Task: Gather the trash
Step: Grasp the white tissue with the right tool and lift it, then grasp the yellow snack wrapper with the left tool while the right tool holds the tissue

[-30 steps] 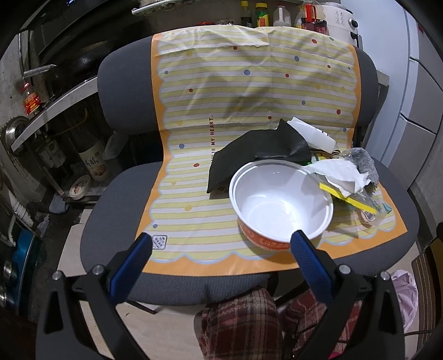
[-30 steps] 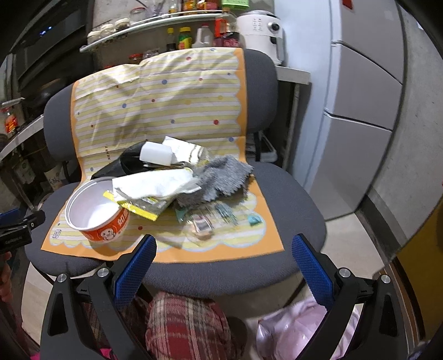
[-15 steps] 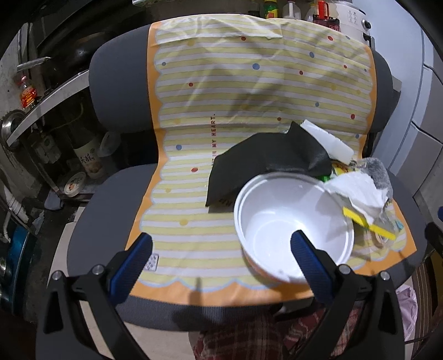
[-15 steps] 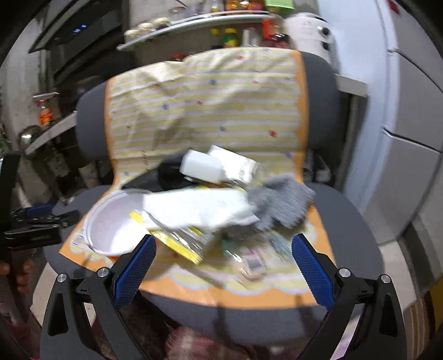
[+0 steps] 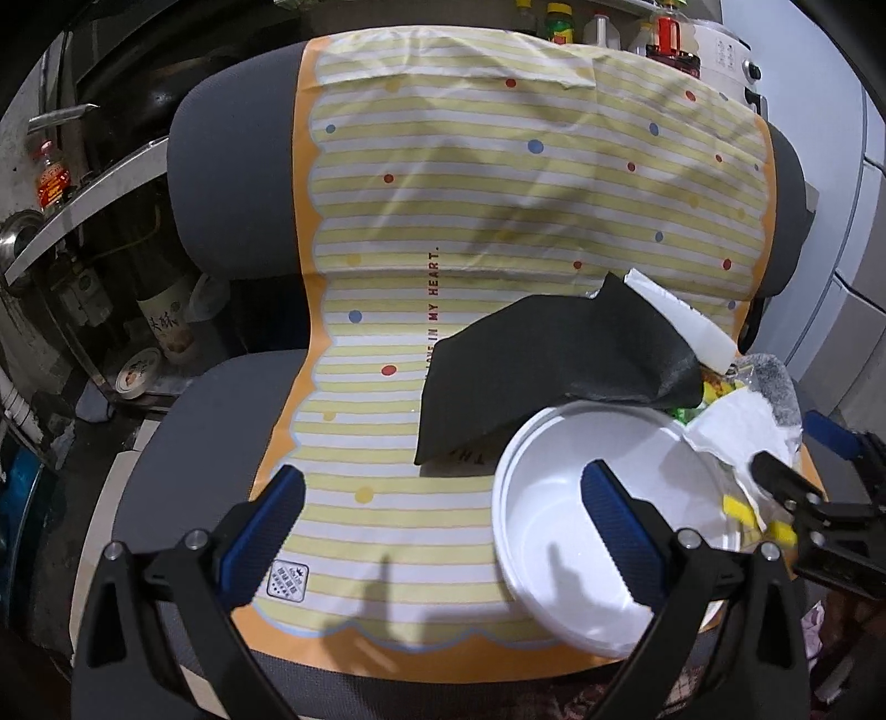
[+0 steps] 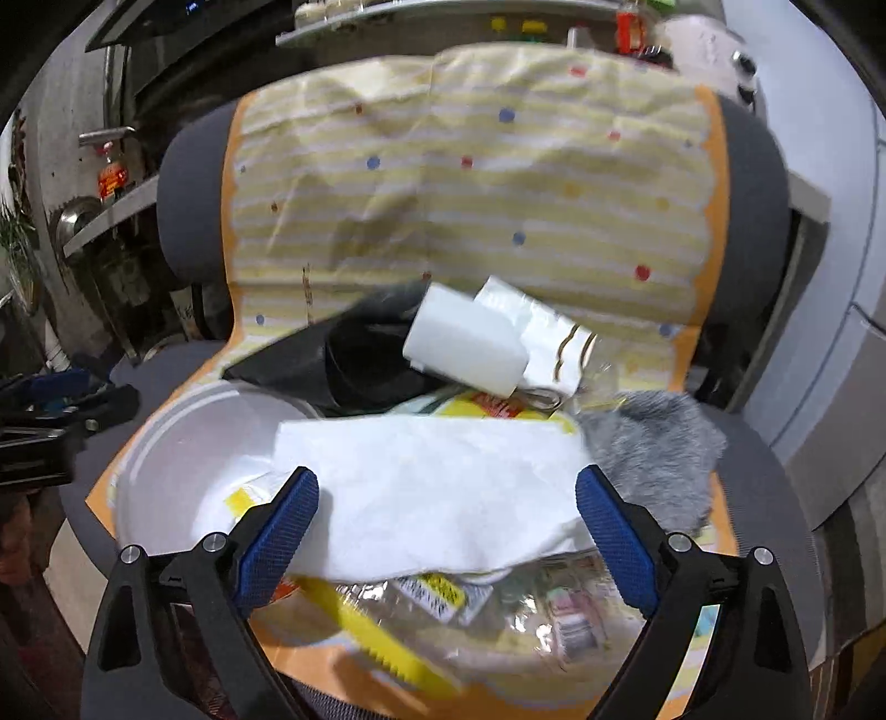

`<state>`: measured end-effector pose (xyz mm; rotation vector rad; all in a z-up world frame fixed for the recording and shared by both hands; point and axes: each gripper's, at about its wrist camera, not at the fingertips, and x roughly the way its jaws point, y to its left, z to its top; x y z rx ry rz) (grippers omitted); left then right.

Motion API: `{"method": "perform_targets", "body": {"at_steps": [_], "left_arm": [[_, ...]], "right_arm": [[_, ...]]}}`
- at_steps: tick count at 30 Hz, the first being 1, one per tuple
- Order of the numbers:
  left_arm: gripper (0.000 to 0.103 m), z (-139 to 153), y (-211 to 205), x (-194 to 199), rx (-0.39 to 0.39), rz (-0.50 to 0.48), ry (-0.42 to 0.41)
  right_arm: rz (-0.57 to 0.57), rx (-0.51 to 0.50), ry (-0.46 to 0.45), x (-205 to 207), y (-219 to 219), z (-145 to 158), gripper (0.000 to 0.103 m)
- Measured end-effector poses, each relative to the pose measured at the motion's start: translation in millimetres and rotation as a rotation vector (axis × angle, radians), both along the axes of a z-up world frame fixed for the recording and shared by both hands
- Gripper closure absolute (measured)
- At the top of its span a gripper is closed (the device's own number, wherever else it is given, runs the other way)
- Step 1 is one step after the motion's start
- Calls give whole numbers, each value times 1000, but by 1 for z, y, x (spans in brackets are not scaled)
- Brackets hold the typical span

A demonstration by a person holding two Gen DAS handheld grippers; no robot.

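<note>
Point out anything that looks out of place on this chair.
A white tissue droops over the rim of the bowl, half in and half out. Wrappers and a grey cloth lie heaped beside it on the mat.

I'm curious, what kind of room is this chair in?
Probably a home kitchen: sauce bottles on a shelf, a white countertop cooker beside them, and a pale grey fridge-like cabinet nearby.
</note>
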<state>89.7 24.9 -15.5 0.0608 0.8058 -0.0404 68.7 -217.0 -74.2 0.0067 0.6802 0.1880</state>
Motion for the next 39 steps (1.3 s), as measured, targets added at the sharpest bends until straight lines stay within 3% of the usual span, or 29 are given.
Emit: {"method": "perform_targets", "body": {"at_steps": [5,6,7,9,13,15,23,25,30,34,35,39], "left_arm": [[6,-4,6,0,2,11,11],[6,-4,6,0,1,13,12],[6,-5,7,0,3,15,12],[6,-4,7,-2,6,17,11],[6,0,7,-8,13,12,3],[6,3,8,-10,14,15,-1],[7,21,-5,-16,24,-37,-41],[13,25,-15,-15,22,-67,-43],[29,24,-47,-14,-14,-172,-15],[29,17,-82,-22,-59,-305,9],[24,14,-92,-23,-66,-327,19],[21,0,-125,-25,-42,-397,50]], "right_arm": [[55,82,44,4,0,-12,17],[69,95,48,5,1,-13,35],[71,106,60,7,0,-13,43],[77,119,74,10,0,-15,51],[105,117,67,8,4,-9,87],[102,107,50,5,4,-4,96],[-26,32,-170,-46,-25,59,98],[-71,25,-182,-54,-37,70,98],[-174,-6,-190,-81,-68,71,98],[-227,-24,-195,-102,-83,63,98],[-239,-24,-194,-107,-88,61,98],[-276,-9,-182,-119,-104,53,98]]}}
